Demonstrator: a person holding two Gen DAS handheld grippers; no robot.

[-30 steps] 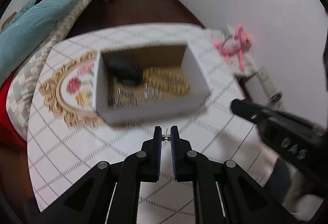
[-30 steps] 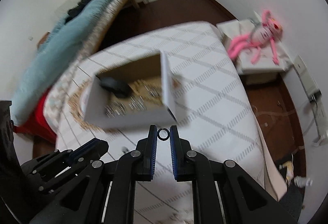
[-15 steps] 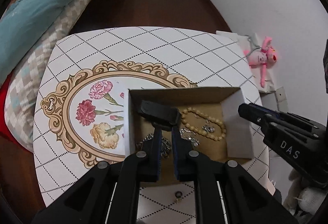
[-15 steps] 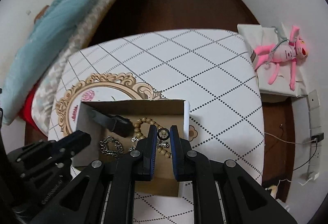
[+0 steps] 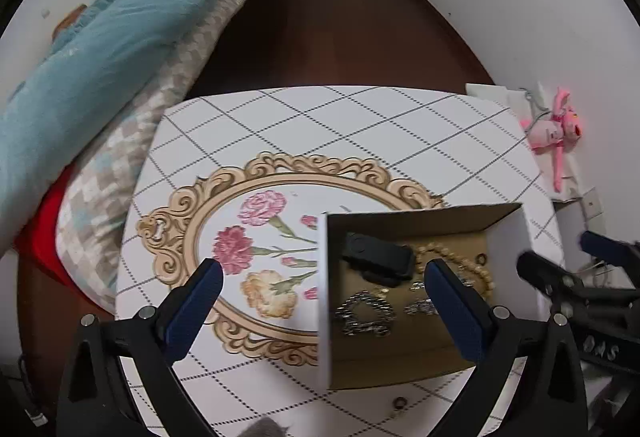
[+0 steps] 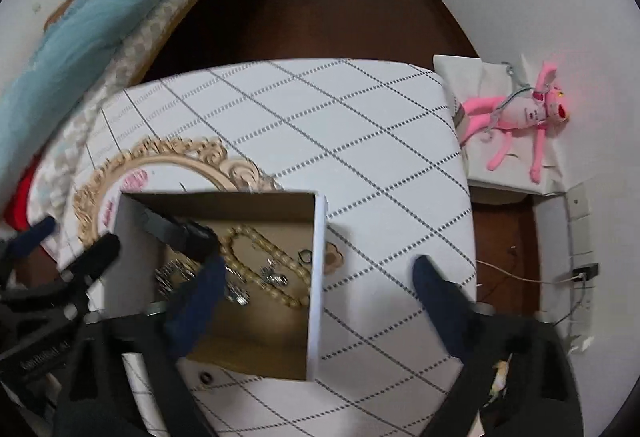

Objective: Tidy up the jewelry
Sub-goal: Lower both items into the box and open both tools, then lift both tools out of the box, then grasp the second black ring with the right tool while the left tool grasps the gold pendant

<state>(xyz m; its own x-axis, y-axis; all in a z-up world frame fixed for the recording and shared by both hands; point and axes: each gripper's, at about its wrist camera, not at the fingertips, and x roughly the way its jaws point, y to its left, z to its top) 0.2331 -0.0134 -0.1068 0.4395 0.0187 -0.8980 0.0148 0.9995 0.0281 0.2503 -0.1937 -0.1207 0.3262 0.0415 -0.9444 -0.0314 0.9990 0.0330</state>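
both grippers, left gripper (image 5: 324, 277) and right gripper (image 6: 316, 277), just sprang wide, empty, above the box (image 5: 325, 297); only the right view shows a cutout (image 6: 334, 257) beside it

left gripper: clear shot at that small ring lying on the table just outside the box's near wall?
Probably yes. The small ring lies bare on the tablecloth, just outside the box. The left gripper stands open, nothing between its jaws. It hangs over the box wall, so it would need to pull back towards the near edge.

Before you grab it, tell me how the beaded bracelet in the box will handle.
The beaded bracelet lies in a slack loop, so it probably droops when lifted. Its round glossy beads may slip between flat pads. It may snag the silver chain beside it.
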